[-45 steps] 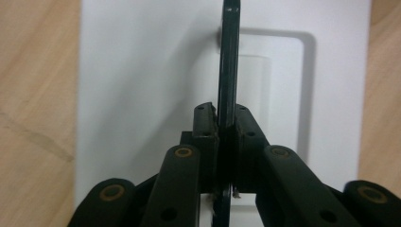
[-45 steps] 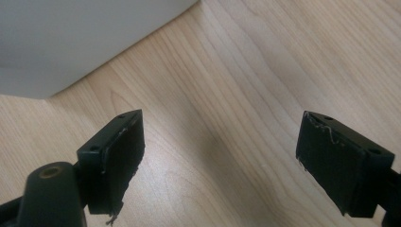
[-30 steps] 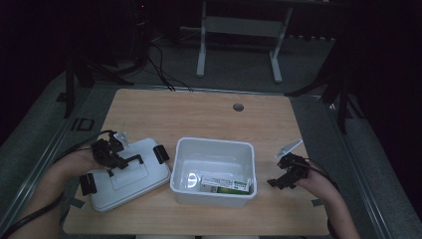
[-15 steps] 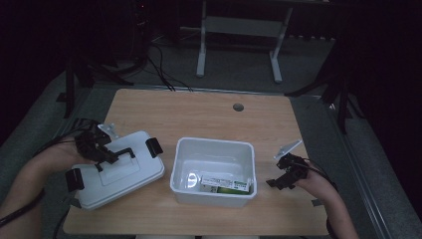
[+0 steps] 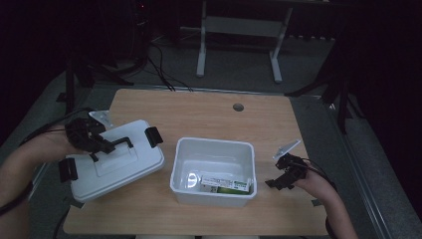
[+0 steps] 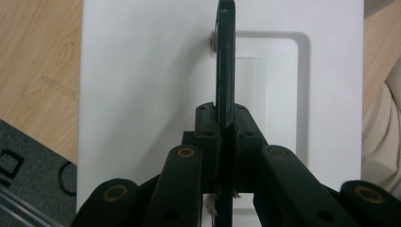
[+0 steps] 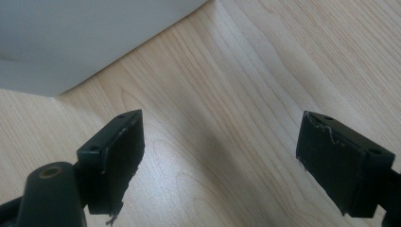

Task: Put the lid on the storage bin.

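A white lid with black side clasps hangs tilted above the table's left part. My left gripper is shut on its black handle, which stands edge-on between the pads. To the right of the lid stands an open white box on the wooden table, with a green and white packet lying inside. My right gripper rests open beside the box's right wall, nothing between its fingertips, only bare wood under them.
A small round grommet hole sits near the table's far edge. The box's white wall is close ahead of the right gripper. A metal stand and cables lie on the dark floor beyond the table.
My left gripper has lifted the lid by its handle and carried it up and to the left, tilting it. The right gripper and the box have stayed put.
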